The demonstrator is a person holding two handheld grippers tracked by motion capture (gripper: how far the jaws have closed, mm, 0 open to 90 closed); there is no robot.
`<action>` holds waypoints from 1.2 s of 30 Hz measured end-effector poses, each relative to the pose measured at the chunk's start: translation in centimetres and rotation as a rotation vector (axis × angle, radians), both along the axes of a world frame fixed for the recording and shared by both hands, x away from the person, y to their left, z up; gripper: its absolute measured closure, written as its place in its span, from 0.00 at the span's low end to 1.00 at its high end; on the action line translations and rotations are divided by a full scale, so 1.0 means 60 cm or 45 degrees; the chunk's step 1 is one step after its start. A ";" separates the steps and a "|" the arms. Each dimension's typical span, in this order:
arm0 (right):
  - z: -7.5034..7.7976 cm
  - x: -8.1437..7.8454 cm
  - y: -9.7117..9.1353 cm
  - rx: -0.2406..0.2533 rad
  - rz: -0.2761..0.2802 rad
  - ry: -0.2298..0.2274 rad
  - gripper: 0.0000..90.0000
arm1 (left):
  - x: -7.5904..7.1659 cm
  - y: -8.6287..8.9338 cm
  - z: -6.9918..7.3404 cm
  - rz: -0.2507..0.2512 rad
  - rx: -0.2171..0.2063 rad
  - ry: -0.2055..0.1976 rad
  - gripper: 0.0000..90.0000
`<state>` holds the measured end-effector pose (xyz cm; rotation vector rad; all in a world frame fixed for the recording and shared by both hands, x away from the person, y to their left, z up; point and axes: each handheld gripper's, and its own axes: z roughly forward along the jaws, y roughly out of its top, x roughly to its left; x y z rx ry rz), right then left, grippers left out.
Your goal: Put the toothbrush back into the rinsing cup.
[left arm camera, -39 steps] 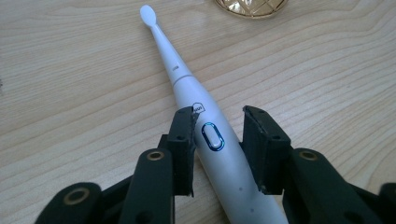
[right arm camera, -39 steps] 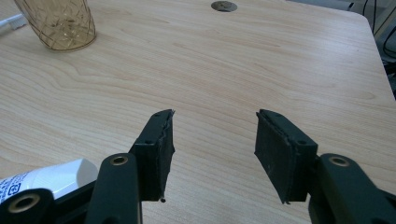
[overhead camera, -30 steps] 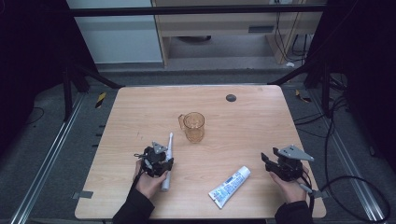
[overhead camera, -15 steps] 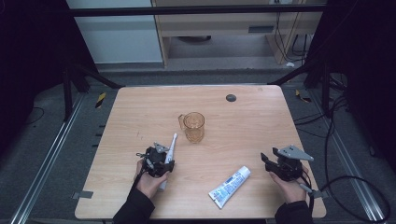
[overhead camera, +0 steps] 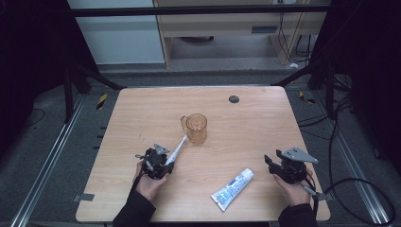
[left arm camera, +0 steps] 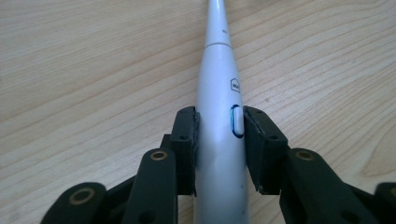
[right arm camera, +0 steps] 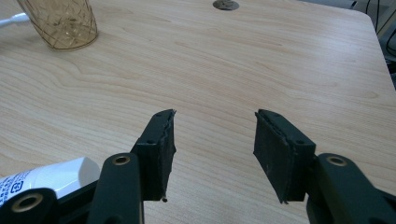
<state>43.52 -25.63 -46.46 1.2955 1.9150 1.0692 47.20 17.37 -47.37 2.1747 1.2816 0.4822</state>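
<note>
A white electric toothbrush (overhead camera: 176, 149) lies on the wooden table (overhead camera: 142, 109), its head pointing at the amber glass cup (overhead camera: 196, 128). My left gripper (overhead camera: 165, 161) is at its handle. In the left gripper view the jaws have just been closing, and both pads press the sides of the toothbrush (left arm camera: 218, 84) handle beside its button; left gripper (left arm camera: 219, 123). My right gripper (overhead camera: 270, 165) rests at the right front of the table, open and with nothing between its fingers (right arm camera: 214, 140). A white toothpaste tube (overhead camera: 231, 189) lies to its left, apart from it.
The cup (right arm camera: 60, 21) stands near the table's middle. A dark round grommet (overhead camera: 233, 99) sits in the far part of the tabletop. The tube's end (right arm camera: 42, 179) lies beside my right gripper's left jaw. Metal frame rails run along both sides of the table.
The toothbrush's head has swung right toward the cup. My left gripper has shifted slightly and its jaws have closed onto the handle. The right gripper has not moved.
</note>
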 end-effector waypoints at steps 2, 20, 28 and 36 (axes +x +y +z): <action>0.000 0.000 0.000 0.000 0.002 0.000 0.53 | -0.003 0.006 0.005 0.002 0.003 -0.008 0.73; -0.001 0.001 0.001 -0.003 0.004 0.008 0.54 | -0.044 0.113 0.004 -0.014 -0.001 0.038 0.73; -0.001 0.001 0.001 -0.001 0.003 0.011 0.54 | -0.042 0.100 -0.011 -0.068 0.038 0.053 0.72; -0.002 0.001 0.002 0.000 0.003 0.012 0.53 | -0.041 0.100 -0.016 -0.073 0.038 0.059 0.69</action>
